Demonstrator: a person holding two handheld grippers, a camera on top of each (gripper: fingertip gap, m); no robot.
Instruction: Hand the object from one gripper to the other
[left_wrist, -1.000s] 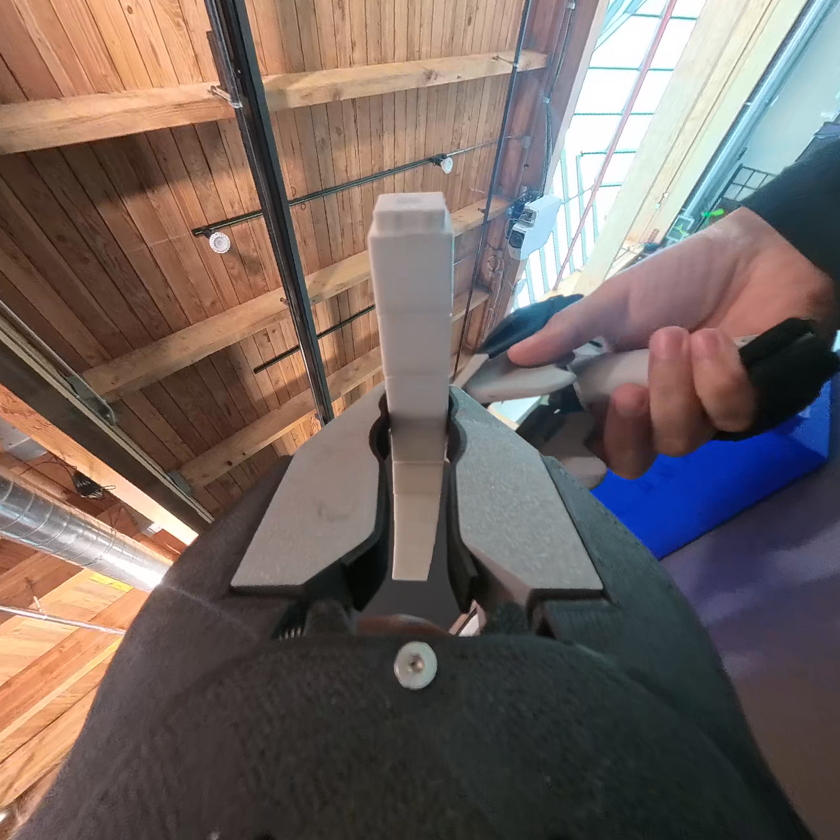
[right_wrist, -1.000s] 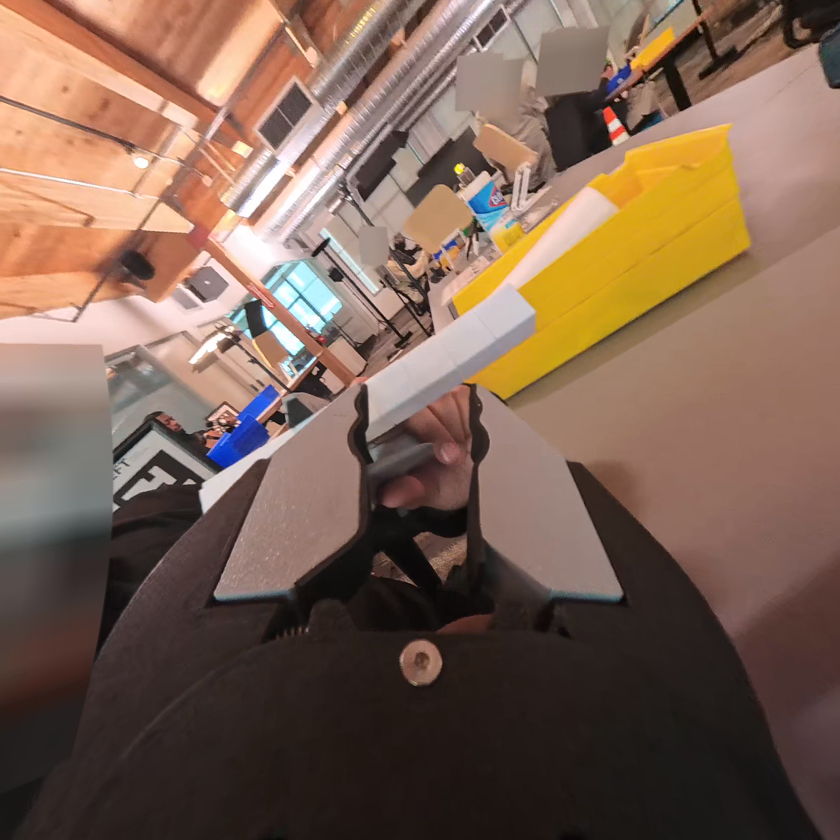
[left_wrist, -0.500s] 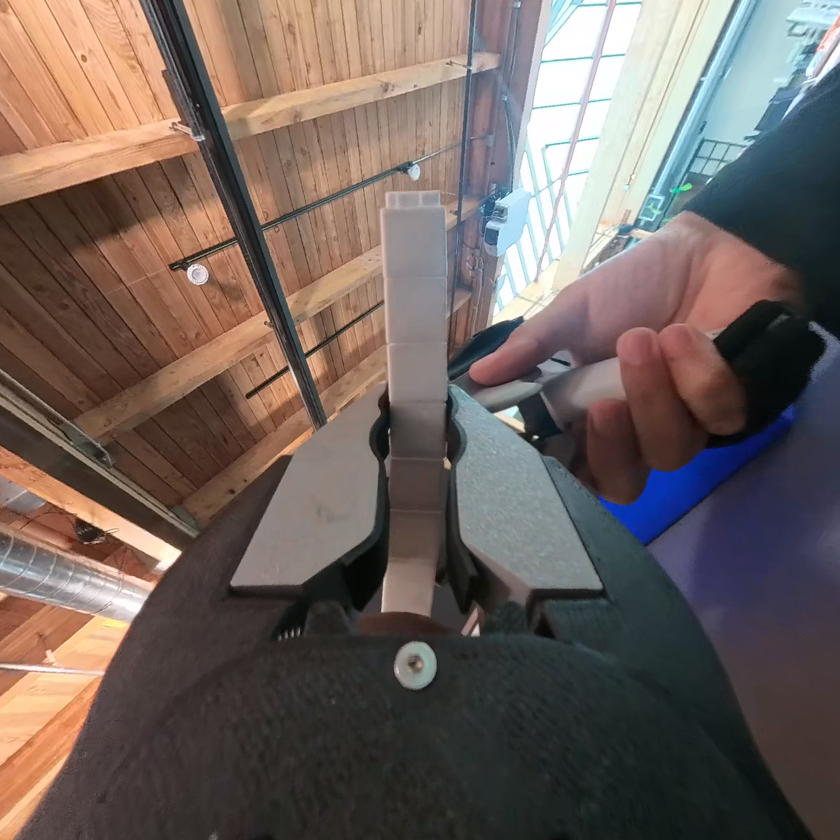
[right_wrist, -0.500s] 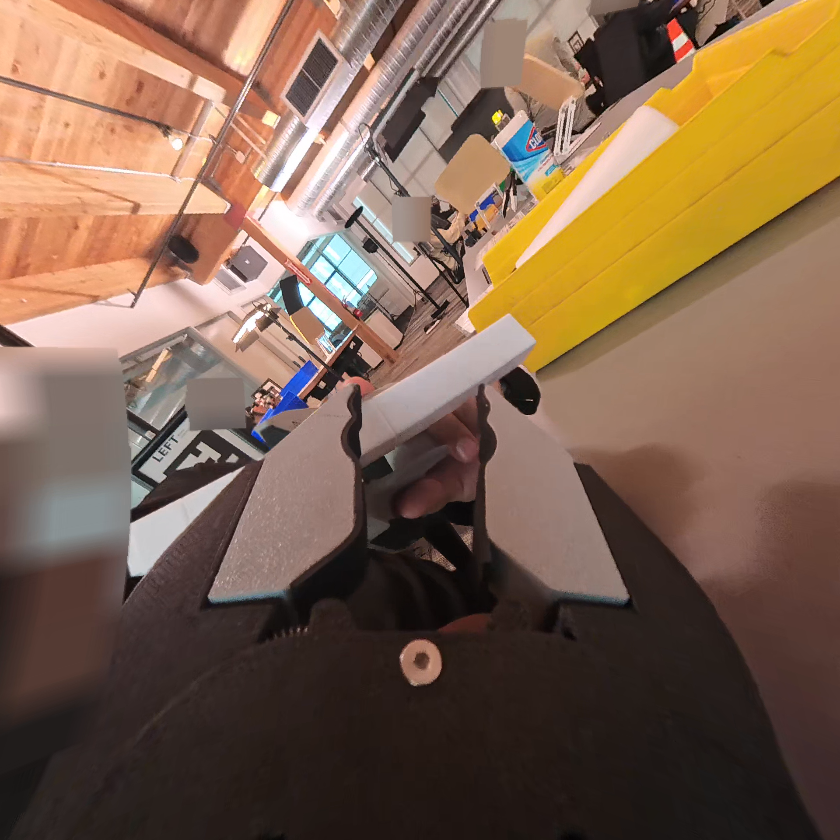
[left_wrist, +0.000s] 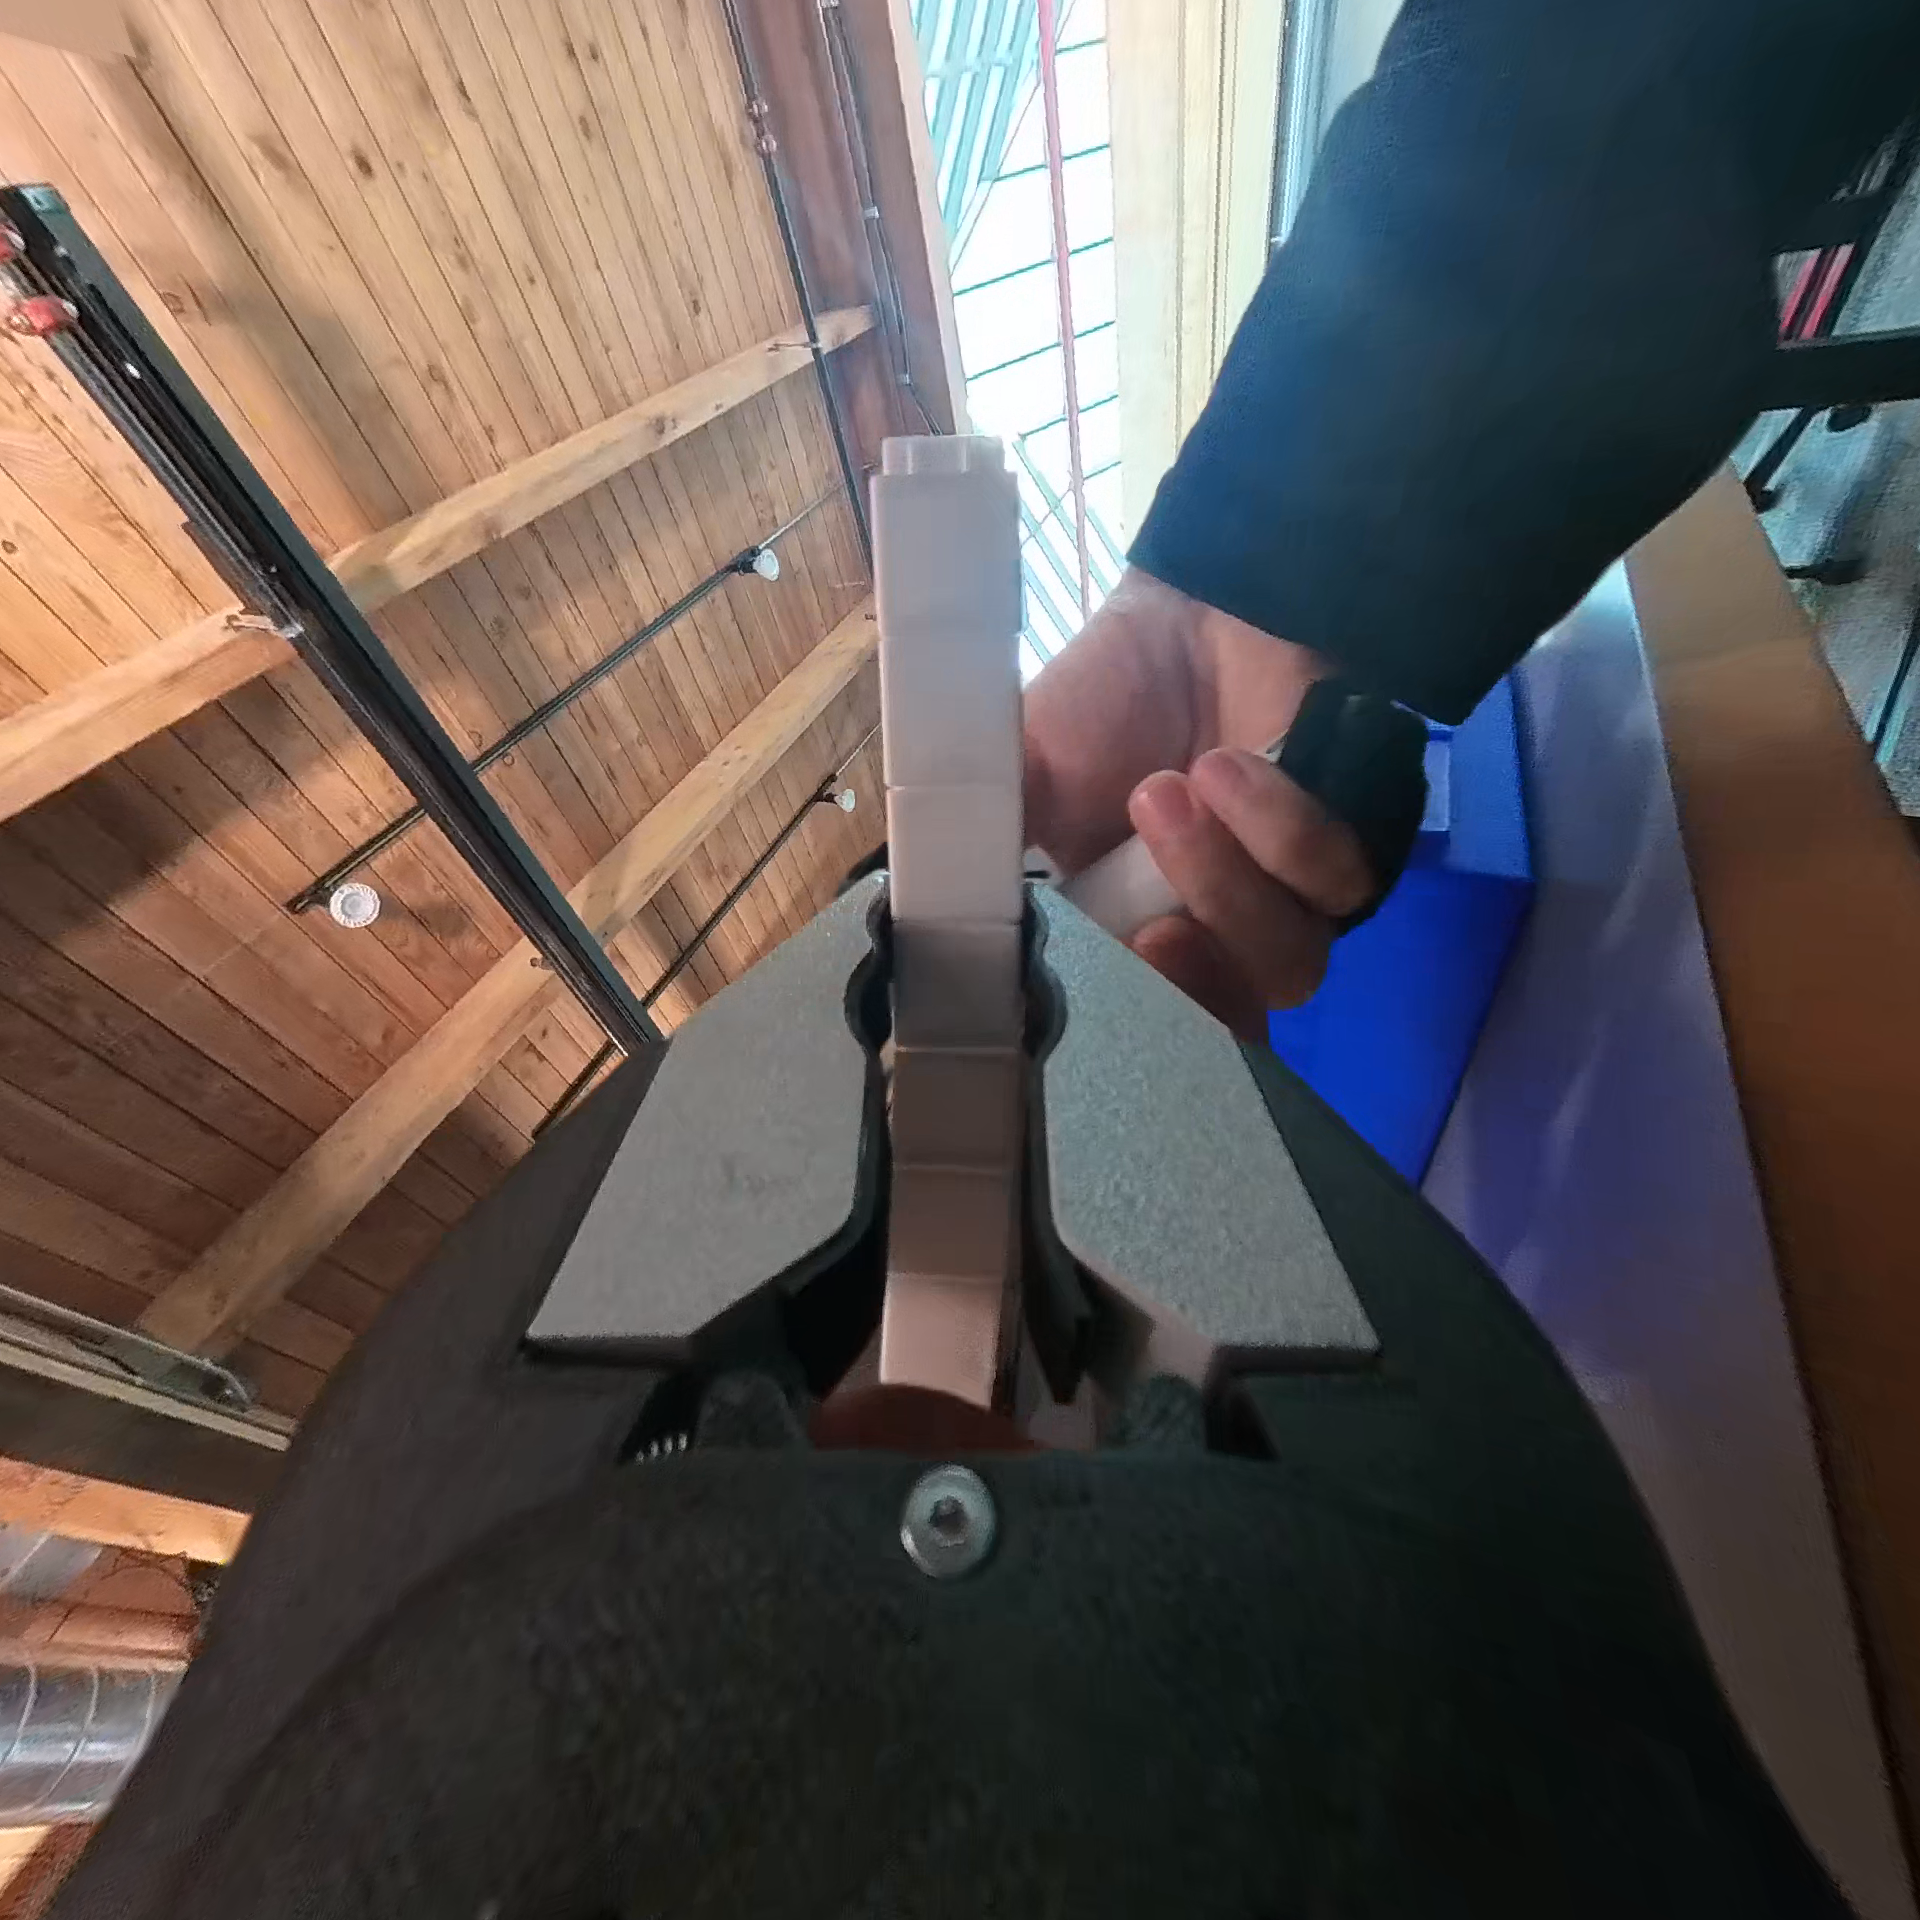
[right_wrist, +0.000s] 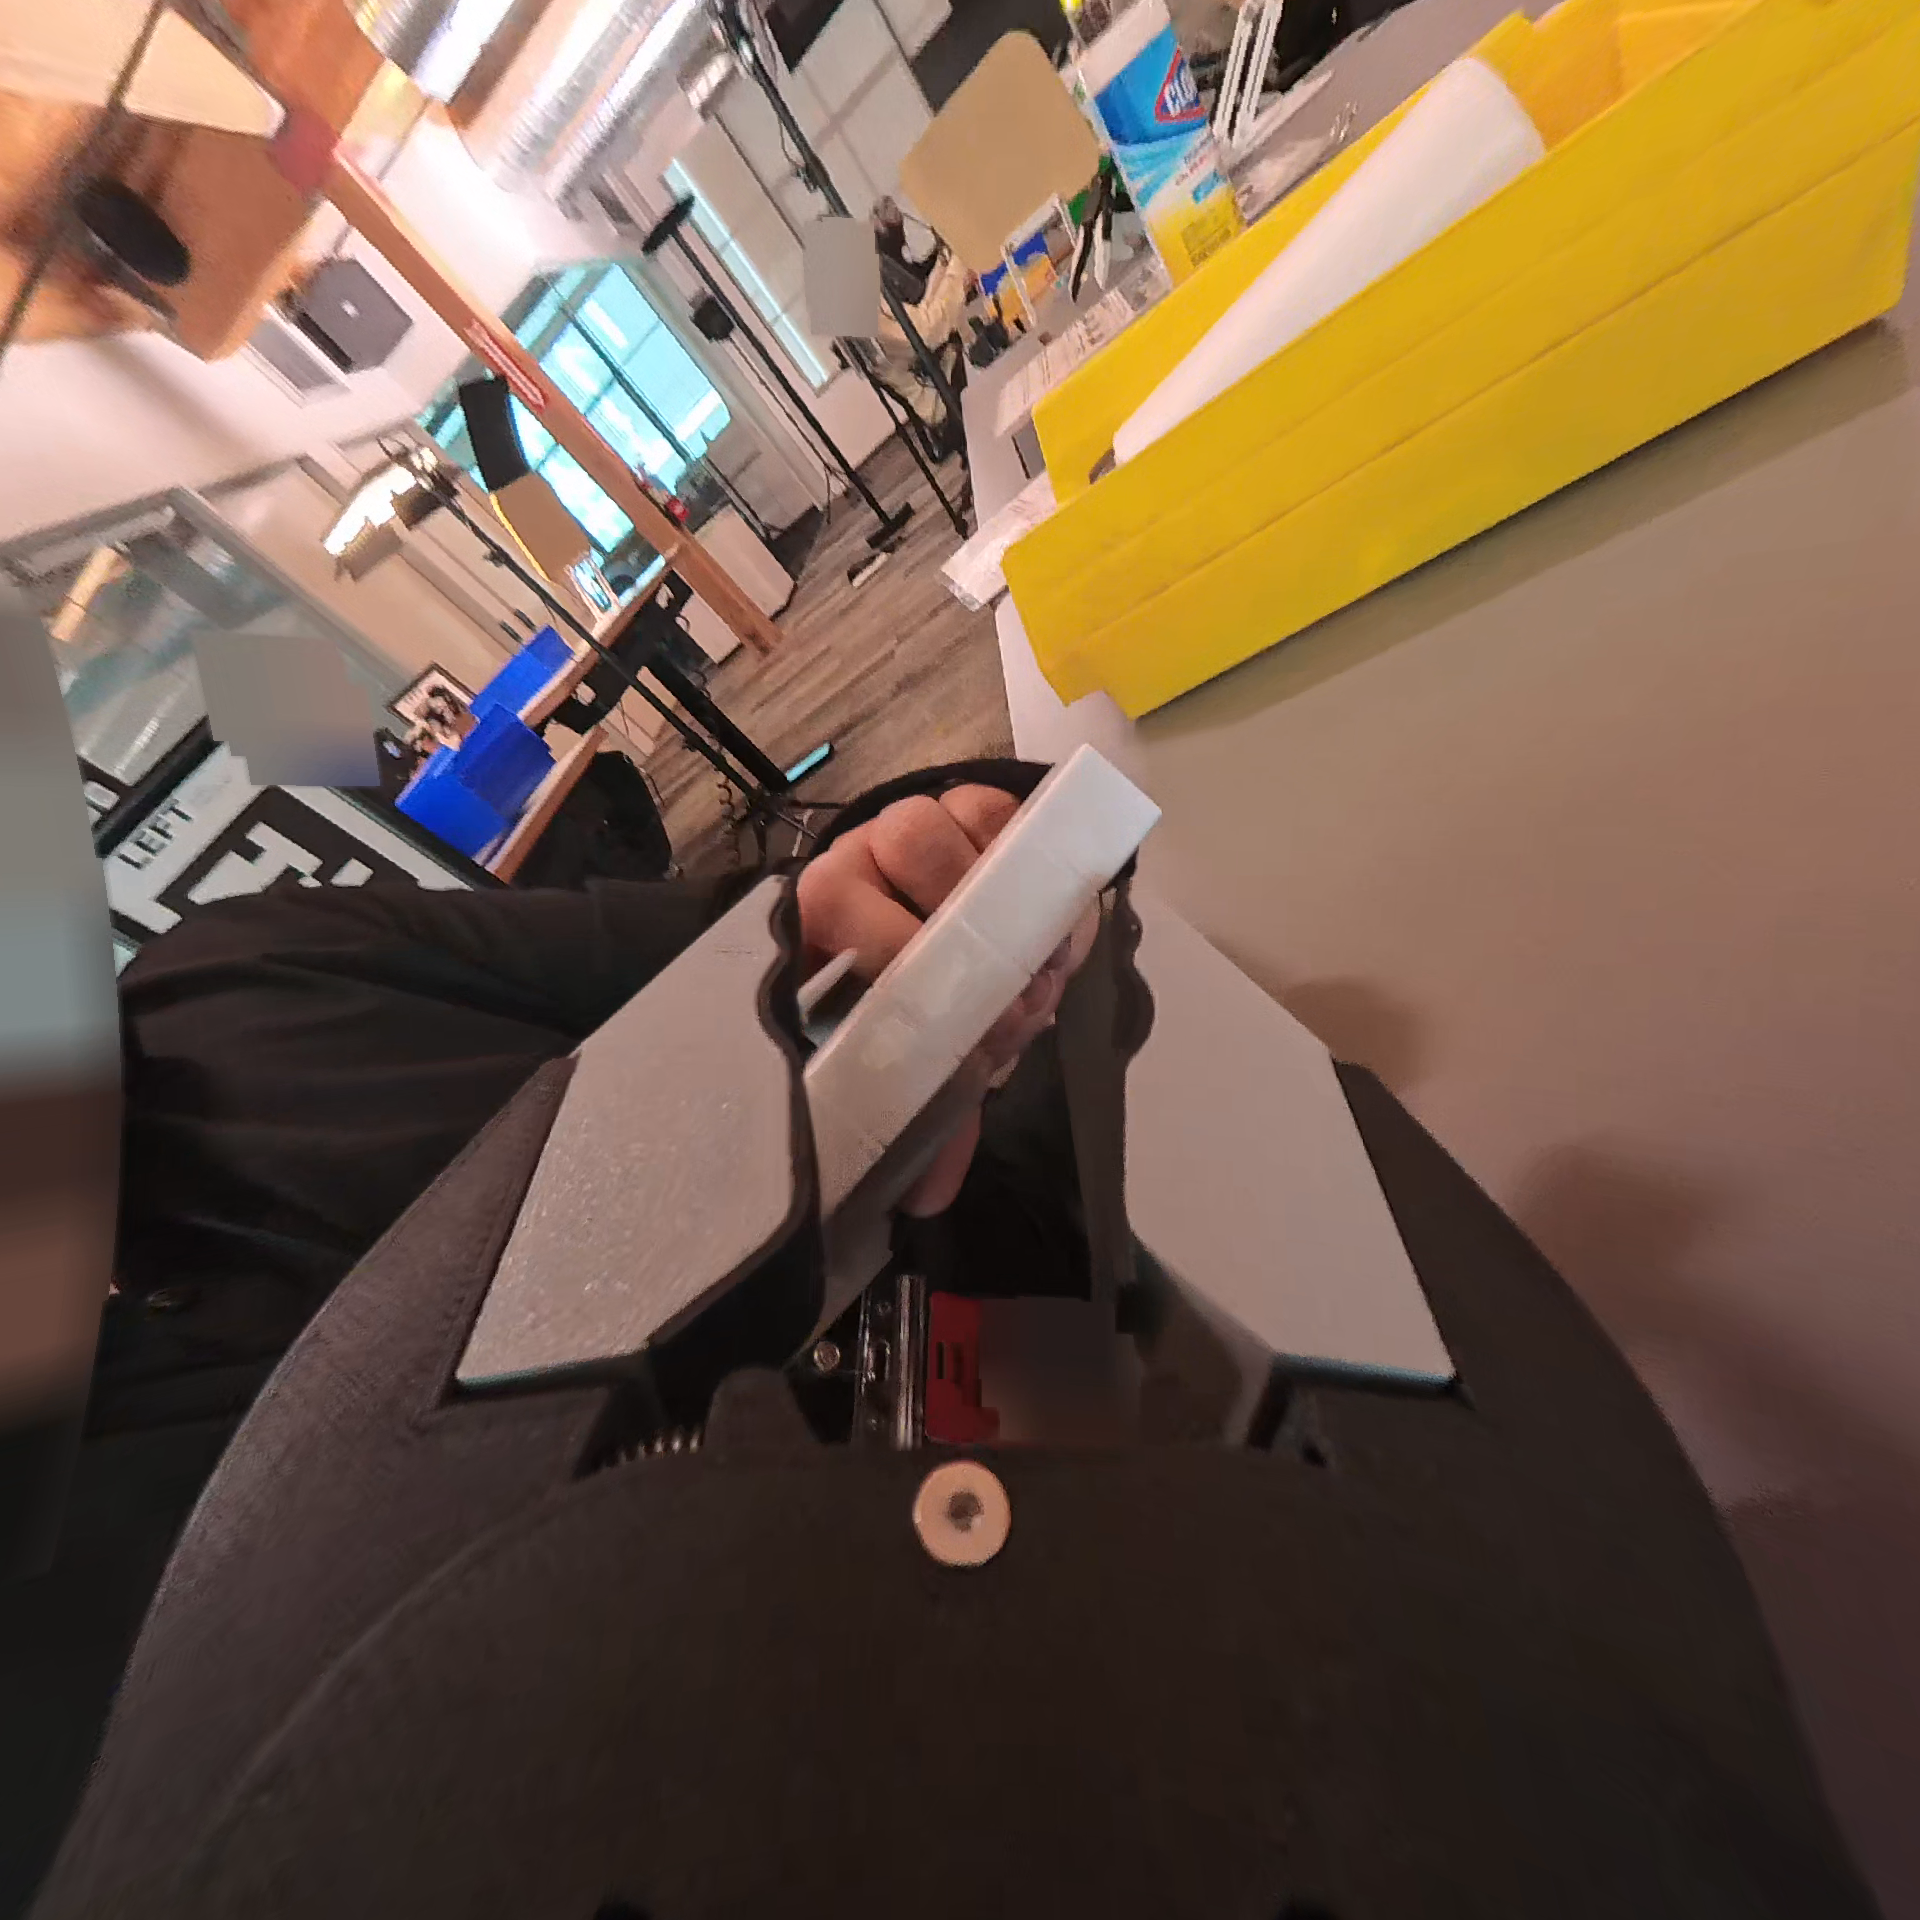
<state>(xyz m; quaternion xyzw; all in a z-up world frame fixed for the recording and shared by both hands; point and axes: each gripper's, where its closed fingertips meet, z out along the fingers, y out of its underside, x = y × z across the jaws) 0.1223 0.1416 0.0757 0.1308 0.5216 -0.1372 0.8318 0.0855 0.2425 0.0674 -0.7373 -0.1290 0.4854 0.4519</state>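
Left claw (left_wrist: 956, 935) clamped on white segmented bar (left_wrist: 948, 727), long stack of square blocks, seams visible, pointing up toward wood ceiling. Right claw (right_wrist: 956, 935) wide, bar (right_wrist: 997, 956) lying slantwise between its fingers, touching left finger only. Yellow bin (right_wrist: 1455, 436) at far edge of grey surface (right_wrist: 1558, 883).

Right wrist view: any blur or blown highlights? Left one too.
Right wrist view: background streaked with motion blur, windows glary, white bar fairly sharp, soft shadow on the table. Left wrist view: window blown out, right edge smeared, white bar sharp in the left gripper.
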